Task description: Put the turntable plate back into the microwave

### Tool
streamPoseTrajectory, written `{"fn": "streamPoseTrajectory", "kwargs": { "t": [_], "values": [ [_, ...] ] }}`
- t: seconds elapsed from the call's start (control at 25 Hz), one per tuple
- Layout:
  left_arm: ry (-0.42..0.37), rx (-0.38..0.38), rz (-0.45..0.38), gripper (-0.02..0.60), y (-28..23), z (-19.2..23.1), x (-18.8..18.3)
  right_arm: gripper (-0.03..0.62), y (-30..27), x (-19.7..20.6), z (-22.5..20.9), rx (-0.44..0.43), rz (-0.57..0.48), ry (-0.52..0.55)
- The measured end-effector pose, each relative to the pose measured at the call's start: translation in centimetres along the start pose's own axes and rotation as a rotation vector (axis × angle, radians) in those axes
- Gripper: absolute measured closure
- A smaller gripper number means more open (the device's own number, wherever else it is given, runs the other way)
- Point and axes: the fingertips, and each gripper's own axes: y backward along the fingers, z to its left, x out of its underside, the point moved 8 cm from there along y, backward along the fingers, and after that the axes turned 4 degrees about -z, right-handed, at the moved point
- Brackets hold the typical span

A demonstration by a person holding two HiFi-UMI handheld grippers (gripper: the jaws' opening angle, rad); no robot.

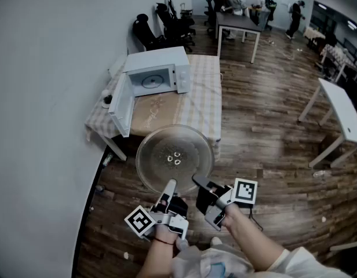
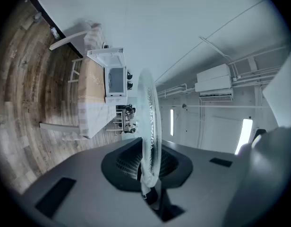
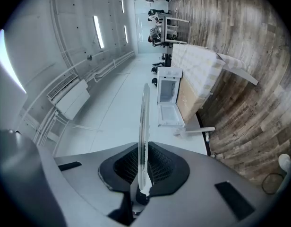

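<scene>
While both tools hold it out over the wooden floor [image 1: 271, 126], the glass turntable plate [image 1: 175, 158] hangs in the air, roughly level in the head view. It sits just short of the near edge of the table [image 1: 206, 106] and well apart from the microwave [image 1: 158, 74]. The left gripper [image 1: 169, 185] is clamped on the plate's near rim, and the left gripper view shows the glass edge-on, pinched between its closed jaws. The right gripper [image 1: 197, 180] bites the same near rim just beside it, on the right. Its own view likewise shows the thin edge of the glass squeezed between jaws drawn tight on it. Three small raised lugs sit at the centre of the plate. The microwave is white and stands at the far end of the table, near the pale wall [image 1: 45, 68]. Its door [image 1: 120, 108] is swung wide open to the left, so the cavity faces the person. A light checked cloth [image 1: 196, 80] covers the tabletop and drapes over its near edge. Farther back, black office chairs [image 1: 167, 25] cluster by the wall. White tables [image 1: 341, 112] stand at the right, and several people [image 1: 257, 4] are around a dark-topped table at the far end of the room.
</scene>
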Motion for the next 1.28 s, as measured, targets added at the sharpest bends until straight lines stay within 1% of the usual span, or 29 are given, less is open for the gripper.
{"fn": "streamPoseTrajectory", "kwargs": {
  "t": [0.6,0.84,1.28],
  "values": [
    [-0.002,0.008,0.004,0.555,-0.4,0.4,-0.3,0.546,-0.4,-0.3,-0.1,0.009,-0.004,0.020],
    [0.001,0.013,0.008,0.554,-0.5,0.3,-0.5,0.546,-0.4,-0.2,-0.2,-0.004,-0.028,0.000],
    [0.006,0.004,0.015,0.554,-0.4,0.6,-2.4,0.546,-2.0,0.7,-0.4,0.019,-0.042,-0.007]
  ]
}}
